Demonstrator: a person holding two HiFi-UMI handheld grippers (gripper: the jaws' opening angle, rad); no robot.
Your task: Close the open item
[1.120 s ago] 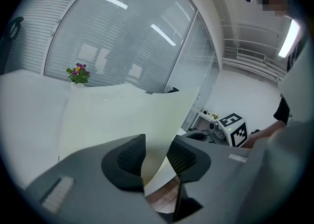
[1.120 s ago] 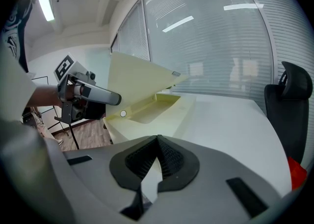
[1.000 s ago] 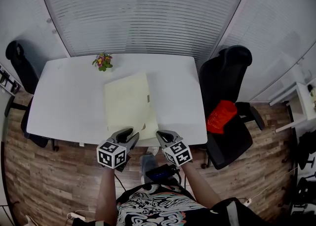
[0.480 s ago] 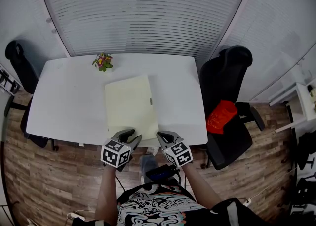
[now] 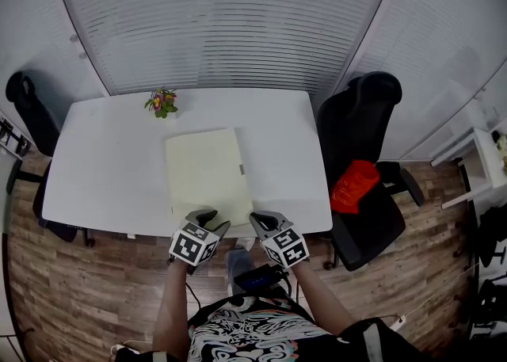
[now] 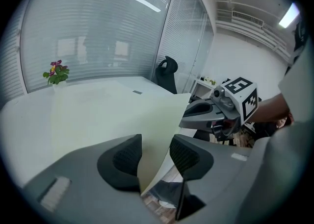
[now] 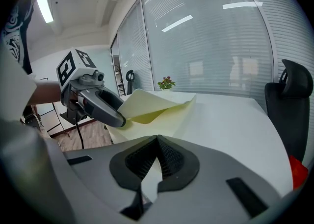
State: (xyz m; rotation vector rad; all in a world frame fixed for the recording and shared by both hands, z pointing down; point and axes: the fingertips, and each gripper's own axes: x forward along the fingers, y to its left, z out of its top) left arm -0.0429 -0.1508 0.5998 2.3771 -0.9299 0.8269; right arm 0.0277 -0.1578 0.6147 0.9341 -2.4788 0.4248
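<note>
A pale yellow folder (image 5: 207,170) lies on the white table (image 5: 103,162), its near edge at the table's front. My left gripper (image 5: 214,220) is at the folder's near left corner. Its jaws are opening, and the top cover's corner (image 6: 171,115) stands loosely between them, a little lifted off the lower sheet. My right gripper (image 5: 260,218) is shut on the folder's near right corner (image 7: 147,179). In the right gripper view the cover (image 7: 147,103) still curls up towards the left gripper (image 7: 98,103). The right gripper (image 6: 206,112) shows beyond the cover in the left gripper view.
A small pot of flowers (image 5: 161,101) stands at the table's far edge. A black office chair (image 5: 360,154) with a red thing (image 5: 353,186) on its seat is at the right, another black chair (image 5: 28,107) at the left. Glass walls with blinds close off the back.
The folder's top cover has come down and lies flatter. The left gripper has shifted a little right and towards me, and its jaws stand wider. The right gripper has hardly moved.
</note>
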